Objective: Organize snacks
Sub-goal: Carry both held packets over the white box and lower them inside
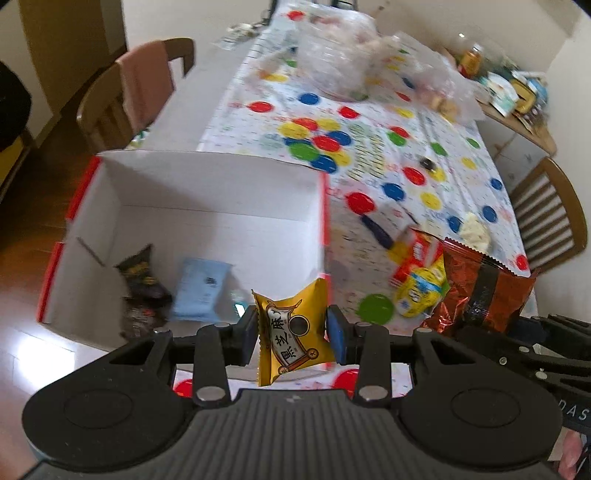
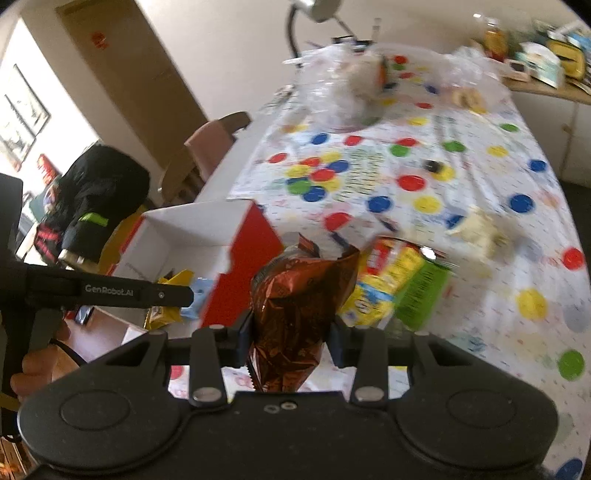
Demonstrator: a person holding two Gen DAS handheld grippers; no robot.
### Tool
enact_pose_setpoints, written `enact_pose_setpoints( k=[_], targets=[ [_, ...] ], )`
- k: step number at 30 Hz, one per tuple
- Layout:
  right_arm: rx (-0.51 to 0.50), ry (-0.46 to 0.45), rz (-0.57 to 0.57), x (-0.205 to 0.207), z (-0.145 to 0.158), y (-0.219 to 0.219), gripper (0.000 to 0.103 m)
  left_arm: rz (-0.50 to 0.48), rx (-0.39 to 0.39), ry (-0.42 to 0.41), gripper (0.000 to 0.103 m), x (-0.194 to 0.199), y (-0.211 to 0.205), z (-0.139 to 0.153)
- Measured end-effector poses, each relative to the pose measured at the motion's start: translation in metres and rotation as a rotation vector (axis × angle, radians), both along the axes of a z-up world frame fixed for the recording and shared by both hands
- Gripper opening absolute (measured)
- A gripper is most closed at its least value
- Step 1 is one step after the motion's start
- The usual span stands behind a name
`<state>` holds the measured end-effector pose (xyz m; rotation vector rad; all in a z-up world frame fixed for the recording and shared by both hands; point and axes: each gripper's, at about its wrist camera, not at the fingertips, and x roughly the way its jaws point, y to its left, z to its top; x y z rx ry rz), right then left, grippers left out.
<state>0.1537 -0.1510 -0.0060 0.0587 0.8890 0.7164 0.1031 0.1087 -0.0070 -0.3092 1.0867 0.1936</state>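
The left gripper [image 1: 291, 332] is pinching a yellow packet [image 1: 295, 332] between its jaws, while the right gripper [image 2: 290, 338] is squeezing a brown bag [image 2: 295, 302].

2 wooden chairs [image 1: 110, 107] flank the table [image 1: 424, 173]; cream walls [image 1: 221, 22].

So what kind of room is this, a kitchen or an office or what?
Most likely a dining room at home. A long table under a dotted cloth has wooden chairs on both sides, a side counter is cluttered with household things, and a framed picture hangs on the wall.
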Motion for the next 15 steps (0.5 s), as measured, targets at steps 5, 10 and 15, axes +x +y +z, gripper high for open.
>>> enact_pose_setpoints(
  k=[5,10,15],
  targets=[
    [-0.015,-0.015,0.056,-0.001,0.003,0.043,0.039,0.048,0.016,0.004,0.038,-0.008,0.035,-0.002],
    [-0.021,-0.024,0.101,-0.002,0.005,0.085,0.039,0.09,0.043,0.019,0.038,-0.017,0.073,-0.008],
    [-0.022,-0.01,0.132,-0.005,0.002,0.124,0.039,0.117,0.077,0.041,0.038,-0.024,0.105,-0.017]
  ],
)
